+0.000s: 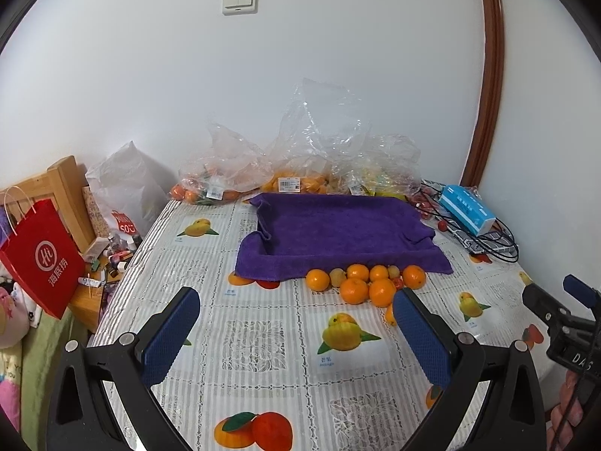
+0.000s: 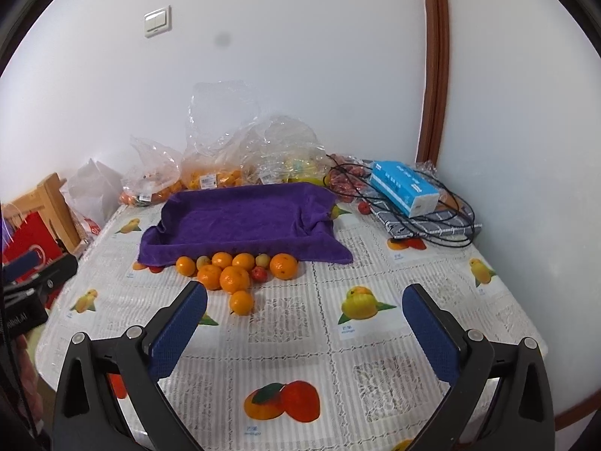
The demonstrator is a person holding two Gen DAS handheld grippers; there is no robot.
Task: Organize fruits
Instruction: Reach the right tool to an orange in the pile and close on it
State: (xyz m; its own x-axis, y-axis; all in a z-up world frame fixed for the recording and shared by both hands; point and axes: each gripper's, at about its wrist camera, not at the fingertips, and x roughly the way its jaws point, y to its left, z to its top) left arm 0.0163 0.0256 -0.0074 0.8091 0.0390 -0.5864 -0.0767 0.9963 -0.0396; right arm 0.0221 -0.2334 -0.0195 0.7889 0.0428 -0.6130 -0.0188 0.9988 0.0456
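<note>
Several oranges point(image 1: 355, 290) point(image 2: 234, 279) lie in a cluster on the fruit-print tablecloth, mixed with two small yellowish fruits point(image 1: 337, 277) point(image 2: 203, 262) and a small red fruit point(image 2: 258, 273). One orange point(image 2: 241, 302) lies apart, nearer me. Behind them is a tray draped with a purple towel point(image 1: 338, 233) point(image 2: 244, 218), with nothing in it. My left gripper point(image 1: 296, 315) is open and empty, hovering in front of the cluster. My right gripper point(image 2: 305, 312) is open and empty, to the right of the lone orange. The right gripper's body shows at the left wrist view's right edge point(image 1: 563, 319).
Clear plastic bags of fruit point(image 1: 293, 173) point(image 2: 210, 173) stand along the wall behind the tray. A blue tissue box point(image 1: 467, 208) point(image 2: 405, 188) sits on black cables at the back right. A red paper bag point(image 1: 41, 259) and a wooden chair point(image 1: 64, 188) are off the table's left.
</note>
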